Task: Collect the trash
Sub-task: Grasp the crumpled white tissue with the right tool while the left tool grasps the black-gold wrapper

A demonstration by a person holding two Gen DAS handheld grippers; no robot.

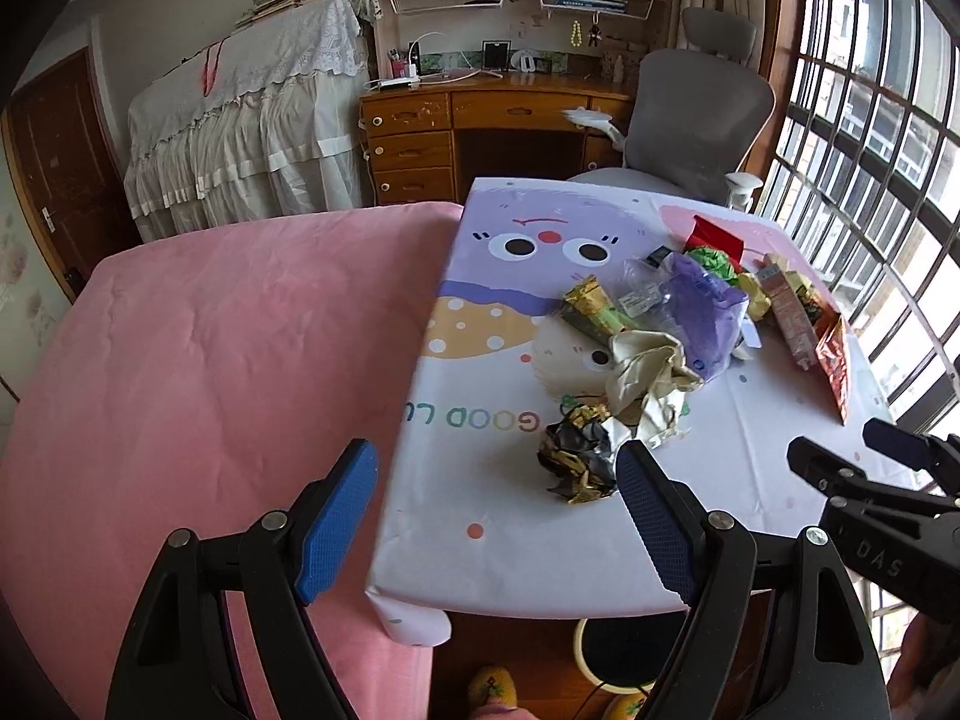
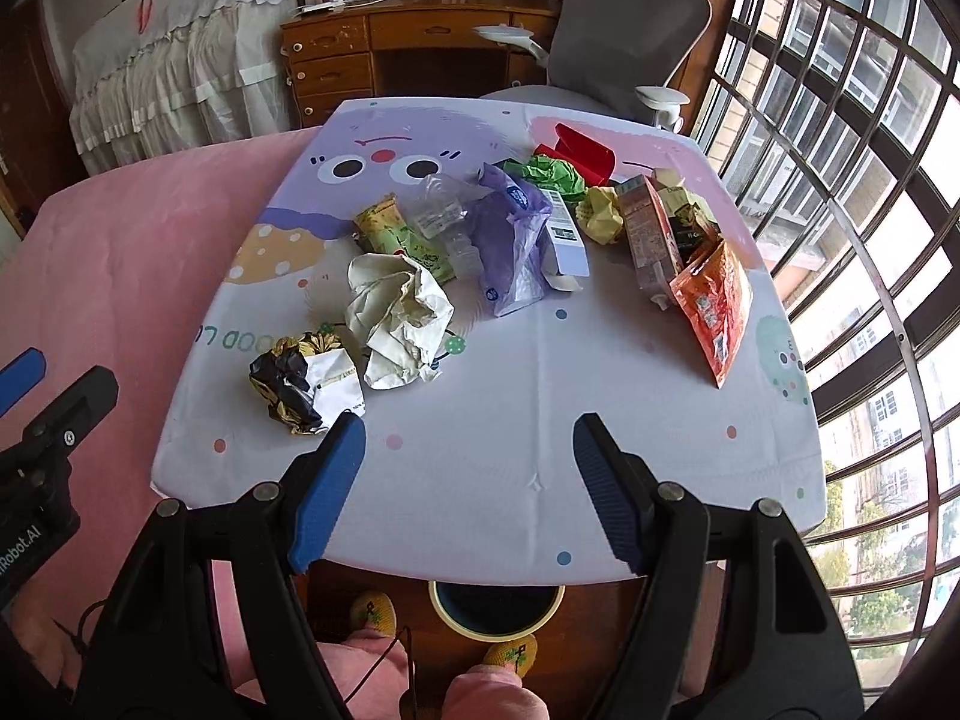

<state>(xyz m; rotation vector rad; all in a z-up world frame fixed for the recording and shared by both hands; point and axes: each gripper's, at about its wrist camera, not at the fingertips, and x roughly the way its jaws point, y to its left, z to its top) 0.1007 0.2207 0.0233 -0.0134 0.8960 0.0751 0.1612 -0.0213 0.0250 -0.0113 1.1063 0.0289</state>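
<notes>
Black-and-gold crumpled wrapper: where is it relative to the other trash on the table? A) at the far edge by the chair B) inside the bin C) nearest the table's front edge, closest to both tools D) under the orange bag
C: the black-and-gold crumpled wrapper lies nearest the front, just ahead of the open left tool and right tool.

Cartoon-print table, crumpled wrappers, purple bag, carton, possibly snack pouch

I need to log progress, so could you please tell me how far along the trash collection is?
Nothing looks collected yet. Both the left gripper and right gripper are open and empty. The crumpled black-and-gold wrapper, white paper ball, purple bag and orange packet remain on the table; the bin waits below.
</notes>
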